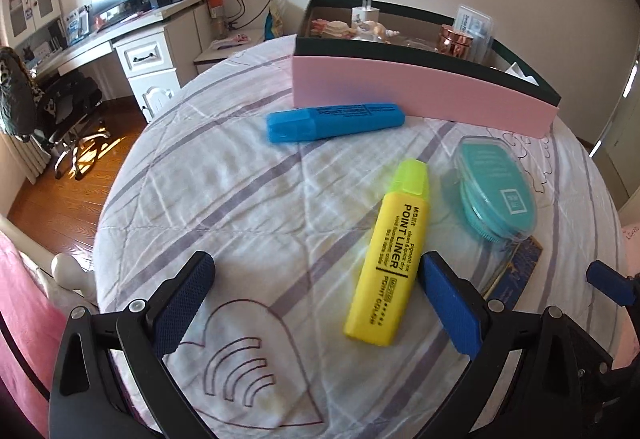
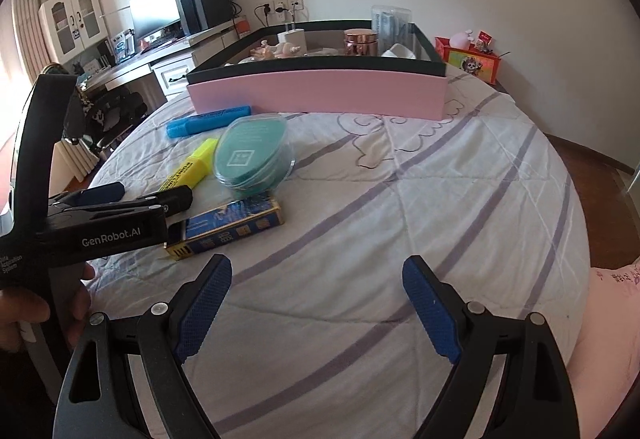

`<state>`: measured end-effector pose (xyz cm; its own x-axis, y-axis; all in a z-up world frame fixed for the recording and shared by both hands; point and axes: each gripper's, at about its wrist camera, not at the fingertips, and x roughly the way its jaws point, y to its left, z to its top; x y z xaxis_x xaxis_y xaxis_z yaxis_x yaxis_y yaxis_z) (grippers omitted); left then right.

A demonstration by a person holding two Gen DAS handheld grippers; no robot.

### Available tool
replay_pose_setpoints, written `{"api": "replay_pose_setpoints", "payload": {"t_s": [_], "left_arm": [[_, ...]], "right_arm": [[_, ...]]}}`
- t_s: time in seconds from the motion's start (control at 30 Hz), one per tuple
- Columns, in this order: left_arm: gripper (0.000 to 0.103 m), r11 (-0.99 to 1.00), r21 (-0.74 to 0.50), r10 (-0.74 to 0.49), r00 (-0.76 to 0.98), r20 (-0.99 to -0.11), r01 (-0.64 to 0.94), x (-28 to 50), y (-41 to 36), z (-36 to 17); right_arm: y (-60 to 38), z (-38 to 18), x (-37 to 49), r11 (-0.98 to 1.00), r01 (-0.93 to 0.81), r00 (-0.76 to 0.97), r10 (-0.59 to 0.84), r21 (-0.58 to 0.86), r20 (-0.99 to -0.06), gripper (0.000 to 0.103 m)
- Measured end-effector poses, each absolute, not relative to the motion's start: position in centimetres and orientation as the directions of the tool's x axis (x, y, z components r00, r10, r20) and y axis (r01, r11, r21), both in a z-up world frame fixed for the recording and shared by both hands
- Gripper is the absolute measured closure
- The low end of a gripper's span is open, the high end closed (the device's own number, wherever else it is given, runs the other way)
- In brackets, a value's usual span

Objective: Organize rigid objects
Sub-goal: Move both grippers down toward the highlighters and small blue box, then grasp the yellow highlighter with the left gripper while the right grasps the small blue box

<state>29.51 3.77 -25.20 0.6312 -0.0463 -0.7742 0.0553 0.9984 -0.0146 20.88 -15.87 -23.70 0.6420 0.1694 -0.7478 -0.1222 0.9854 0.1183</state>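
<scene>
On the bed's quilt lie a yellow highlighter [image 1: 388, 263] [image 2: 196, 165], a blue highlighter [image 1: 336, 121] [image 2: 208, 123], a teal oval case [image 1: 496, 191] [image 2: 252, 155] and a blue card box [image 1: 516, 271] [image 2: 228, 227]. Behind them stands a pink box with a dark rim [image 1: 420, 87] [image 2: 320, 91] that holds several small items. My left gripper [image 1: 316, 279] [image 2: 154, 193] is open just over the quilt. The yellow highlighter's lower half lies between its fingers, close to the right one. My right gripper [image 2: 316, 271] is open over bare quilt, to the right of the card box, with nothing between its fingers.
The bed's left edge drops to a wooden floor [image 1: 60, 199] with a desk chair [image 1: 72, 111] and a desk [image 1: 132, 39]. A red box [image 2: 472, 57] stands beyond the pink box at the right. A hand [image 2: 24, 311] holds the left gripper.
</scene>
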Motion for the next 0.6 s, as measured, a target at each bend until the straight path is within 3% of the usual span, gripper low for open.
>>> {"api": "replay_pose_setpoints", "payload": {"t_s": [0.13, 0.6], "left_arm": [[0.000, 1.000, 0.018, 0.002, 0.640, -0.768, 0.019, 28.5, 5.9, -25.3], [0.000, 0.999, -0.038, -0.054, 0.664, -0.746, 0.038, 27.8, 8.4, -24.6]], "right_arm": [[-13.4, -24.1, 21.9, 0.978, -0.161, 0.616, 0.202, 0.130, -0.761, 0.014], [-10.3, -24.6, 25.3, 0.979, -0.157, 0.559, 0.195, 0.127, -0.806, 0.014]]}}
